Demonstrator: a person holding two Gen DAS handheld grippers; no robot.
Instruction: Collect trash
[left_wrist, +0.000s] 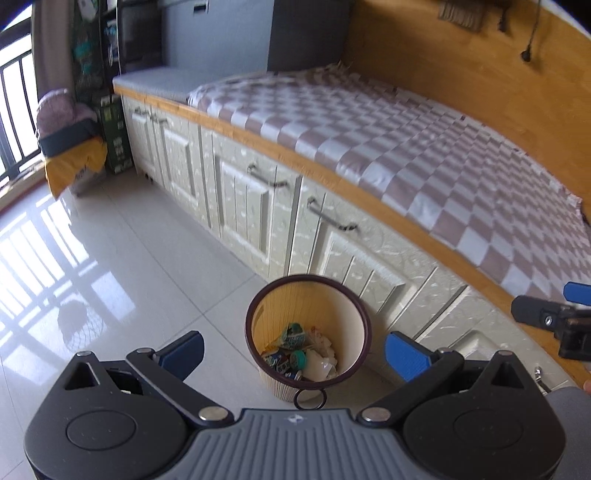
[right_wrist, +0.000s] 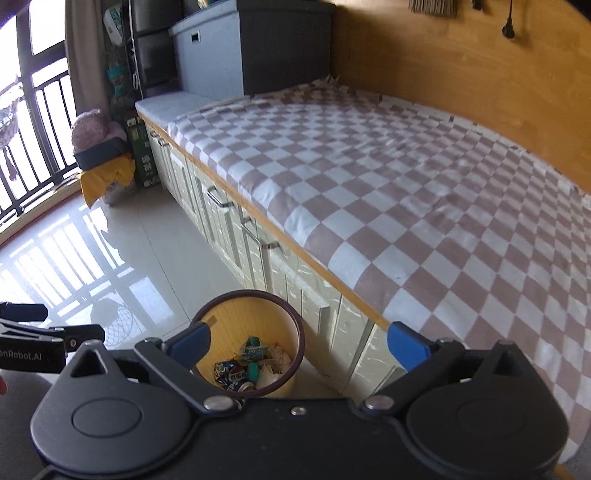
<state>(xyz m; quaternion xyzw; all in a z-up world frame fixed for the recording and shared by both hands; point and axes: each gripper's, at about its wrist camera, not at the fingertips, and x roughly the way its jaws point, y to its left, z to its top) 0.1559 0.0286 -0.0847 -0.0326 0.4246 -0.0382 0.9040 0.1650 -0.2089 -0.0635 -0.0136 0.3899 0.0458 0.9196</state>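
A round bin (left_wrist: 354, 325) with a dark rim and yellow inside stands on the floor against the bed's cabinet front. In it lie crushed cans, wrappers and white paper (left_wrist: 301, 356). My left gripper (left_wrist: 295, 356) hangs above the bin, blue pads wide apart, nothing between them. In the right wrist view the same bin (right_wrist: 295, 328) sits below my right gripper (right_wrist: 299, 347), which is open and holds nothing. The trash (right_wrist: 251, 365) shows inside. Part of the right gripper (left_wrist: 554, 317) shows at the left view's right edge.
A bed with a checked cover (right_wrist: 406, 192) fills the right side, on cream cabinets with metal handles (left_wrist: 332, 221). Glossy tiled floor (left_wrist: 110, 258) spreads left. A yellow-draped stack (left_wrist: 74, 158) and a green box (left_wrist: 118, 144) stand by the railing (right_wrist: 33, 147).
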